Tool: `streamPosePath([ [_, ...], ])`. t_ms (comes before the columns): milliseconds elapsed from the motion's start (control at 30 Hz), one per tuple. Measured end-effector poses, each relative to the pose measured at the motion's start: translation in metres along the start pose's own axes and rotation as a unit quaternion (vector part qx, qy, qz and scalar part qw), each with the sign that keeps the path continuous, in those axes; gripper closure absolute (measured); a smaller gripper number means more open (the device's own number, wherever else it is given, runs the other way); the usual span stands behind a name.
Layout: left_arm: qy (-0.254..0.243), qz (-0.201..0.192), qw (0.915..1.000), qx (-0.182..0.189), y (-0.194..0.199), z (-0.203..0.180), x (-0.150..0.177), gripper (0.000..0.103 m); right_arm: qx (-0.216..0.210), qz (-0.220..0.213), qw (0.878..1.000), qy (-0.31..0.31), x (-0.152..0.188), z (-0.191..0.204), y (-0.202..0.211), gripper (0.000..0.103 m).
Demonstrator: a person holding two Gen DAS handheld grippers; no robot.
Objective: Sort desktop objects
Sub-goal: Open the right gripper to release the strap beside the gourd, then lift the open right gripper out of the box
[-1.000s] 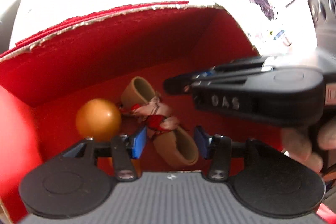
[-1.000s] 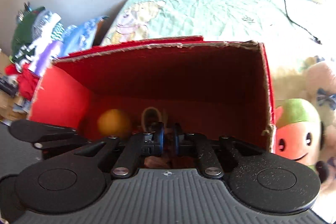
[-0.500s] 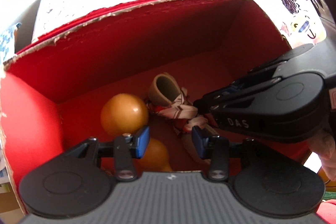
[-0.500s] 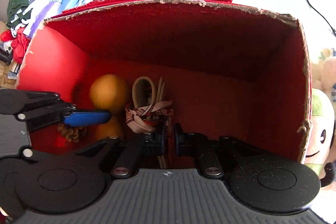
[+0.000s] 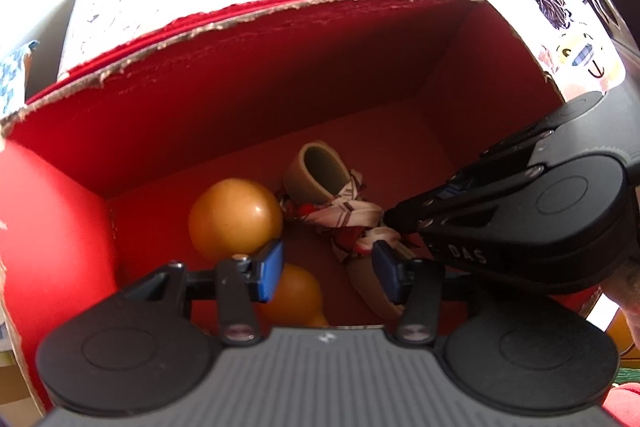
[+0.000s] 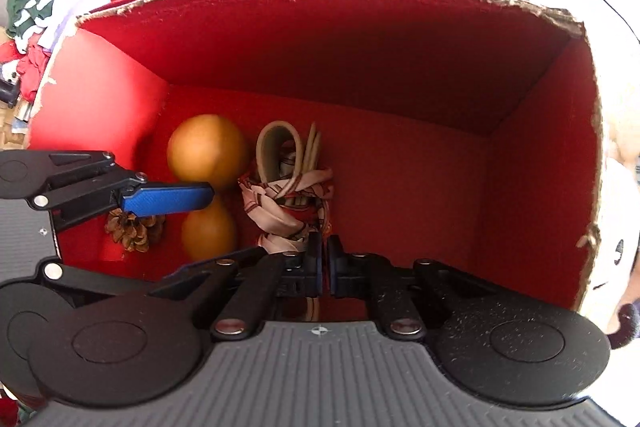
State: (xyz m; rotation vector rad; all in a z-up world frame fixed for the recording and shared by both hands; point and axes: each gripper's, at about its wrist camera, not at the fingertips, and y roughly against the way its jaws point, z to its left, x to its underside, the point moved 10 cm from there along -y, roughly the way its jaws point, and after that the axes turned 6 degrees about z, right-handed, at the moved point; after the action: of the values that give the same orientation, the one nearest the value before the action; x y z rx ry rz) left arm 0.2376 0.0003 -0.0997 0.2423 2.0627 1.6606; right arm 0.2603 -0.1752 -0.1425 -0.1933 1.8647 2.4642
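Inside the red box [image 6: 120, 99], your right tongs [image 6: 323, 263] sit nearly closed, nothing visibly gripped, just above the tan strap bundle tied with a scarf [image 6: 290, 187]. Your left tongs [image 5: 326, 273] hang open over the box floor, between the bundle [image 5: 344, 215] and the orange gourd [image 5: 234, 217].

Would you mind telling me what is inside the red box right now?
Inside the red box lie a gourd, a pine cone and a tan strap bundle tied with a scarf. The right gripper covers the bundle's near end and the floor below it.
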Motion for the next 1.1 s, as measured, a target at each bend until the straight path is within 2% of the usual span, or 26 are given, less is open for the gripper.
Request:
streamPosePath([
  [233, 0.011, -0.002, 0.9999, -0.001, -0.003, -0.008, 0.001, 0.05, -0.039, -0.02, 0.999, -0.017, 0.0, -0.002, 0.003, 0.099],
  [500, 0.014, 0.001, 0.9999, -0.009, -0.001, -0.013, 0.01, 0.048, -0.023, -0.022, 0.999, -0.017, -0.002, -0.002, 0.0, 0.099],
  [800, -0.015, -0.006, 0.9983, -0.056, 0.008, 0.001, 0.012, 0.044, 0.022, -0.027, 0.999, -0.006, 0.002, 0.006, 0.012, 0.095],
  [1100, -0.025, -0.011, 0.9963, -0.082, 0.021, 0.021, 0.016, 0.048, 0.018, -0.053, 0.998, -0.002, 0.007, 0.012, 0.019, 0.091],
])
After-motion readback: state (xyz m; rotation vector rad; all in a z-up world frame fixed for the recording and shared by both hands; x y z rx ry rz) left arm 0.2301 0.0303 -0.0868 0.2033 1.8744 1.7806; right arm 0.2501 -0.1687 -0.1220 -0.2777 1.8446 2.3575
